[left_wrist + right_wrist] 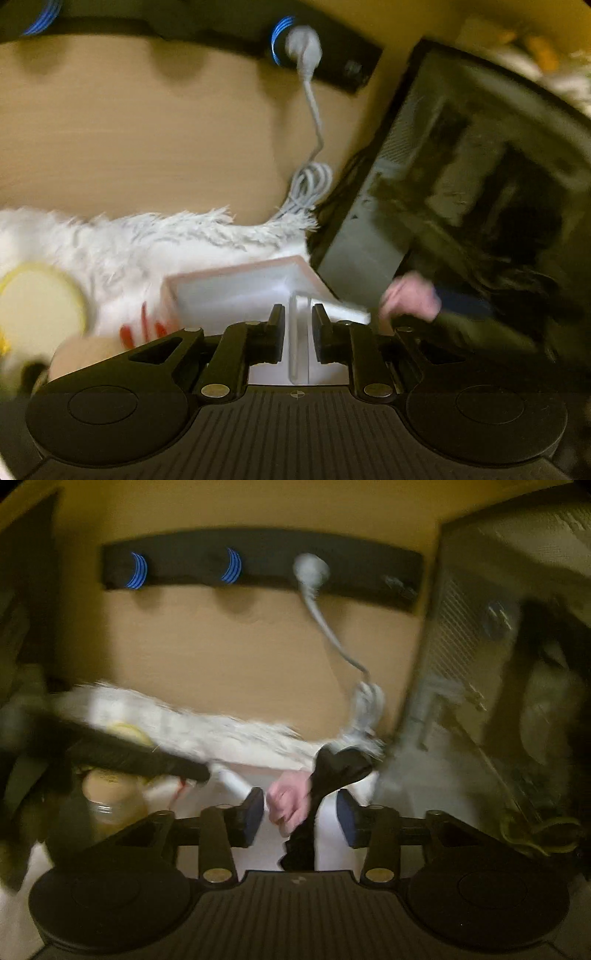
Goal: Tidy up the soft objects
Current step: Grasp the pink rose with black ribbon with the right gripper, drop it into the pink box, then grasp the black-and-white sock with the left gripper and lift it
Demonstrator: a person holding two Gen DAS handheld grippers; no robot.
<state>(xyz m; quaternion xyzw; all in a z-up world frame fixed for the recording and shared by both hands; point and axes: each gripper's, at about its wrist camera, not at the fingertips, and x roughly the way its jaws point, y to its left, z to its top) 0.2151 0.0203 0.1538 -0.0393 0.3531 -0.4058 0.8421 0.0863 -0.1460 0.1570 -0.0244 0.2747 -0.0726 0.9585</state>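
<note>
I've got the left gripper [298, 325] clamped on the near wall of a box [243, 291], a pale, translucent open container with a pinkish rim; the jaws stand close together with that thin wall pinched between them. The box tilts, its open mouth facing up and toward 11 o'clock in the left view. Behind it, from 9 to 12 o'clock, lies a white fur rug [140, 243], shaggy, touching the box's far edge. A yellow ring [55, 280] sits at 9 o'clock on the rug, and red marks [142, 325] show just left of the box, too blurred to name.

My right gripper [300, 812] has its jaws apart. Between them hangs a black cloth [332, 771], bunched at the top and trailing down through the gap; the pads aren't pressing it as far as I can see, though the blur makes that soft. A pink cloth [286, 799] sits just beside the left pad, touching the black one. In the left view the same pink piece [410, 299] shows at 3 o'clock from the box.

Further out: tan wall [229, 657], black power strip [266, 565] at 12 o'clock with blue-ringed sockets, a white plug [311, 568] with its cable coiled below. A PC case [461, 192] stands at 2 o'clock.
</note>
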